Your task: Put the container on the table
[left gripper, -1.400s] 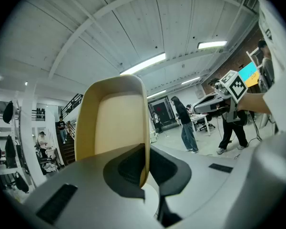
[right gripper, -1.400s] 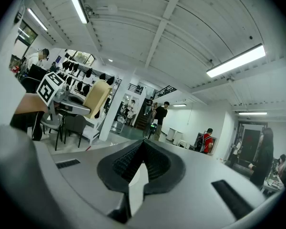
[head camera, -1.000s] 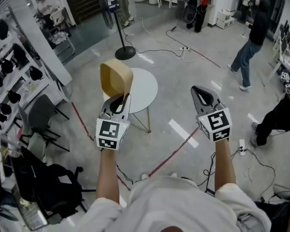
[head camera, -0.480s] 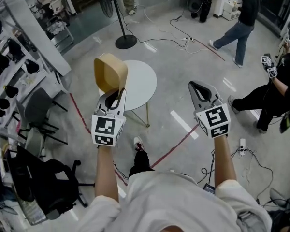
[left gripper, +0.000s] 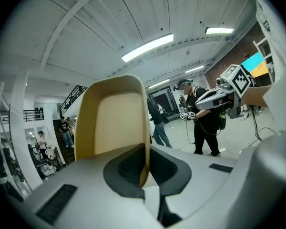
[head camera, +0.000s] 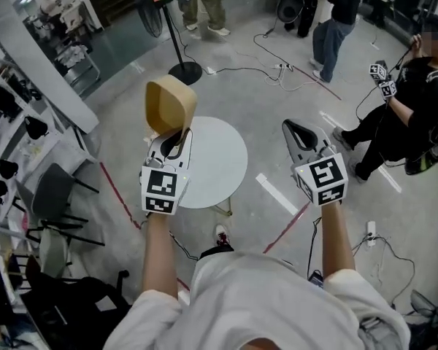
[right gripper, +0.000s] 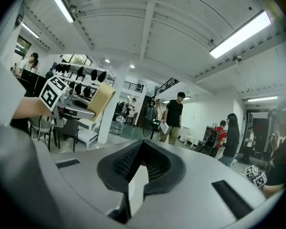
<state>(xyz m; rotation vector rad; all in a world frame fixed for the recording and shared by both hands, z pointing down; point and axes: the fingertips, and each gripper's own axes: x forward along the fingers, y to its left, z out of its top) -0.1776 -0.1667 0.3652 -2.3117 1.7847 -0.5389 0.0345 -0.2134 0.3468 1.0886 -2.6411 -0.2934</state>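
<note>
In the head view a tan, bowl-shaped container (head camera: 170,105) hangs in the air, tilted on its side with its hollow facing me. My left gripper (head camera: 177,133) is shut on its lower wall; in the left gripper view the thin rim of the container (left gripper: 115,123) is pinched between the jaws. It hovers over the far left edge of the round white table (head camera: 220,168). My right gripper (head camera: 306,133) is shut on nothing, in the air to the right of the table. The right gripper view shows its tips (right gripper: 142,147) meeting and the container (right gripper: 100,101) off to the left.
A fan stand (head camera: 184,71) rises beyond the table. A dark chair (head camera: 55,195) and racks of dark helmets (head camera: 14,133) line the left side. Cables and a red tape line (head camera: 281,233) cross the floor. People stand at the back, and one (head camera: 405,97) sits at the right.
The view has advanced toward the table, which now lies nearer and partly under my left gripper. Both grippers keep their pose, the container still held. People in the background have walked.
</note>
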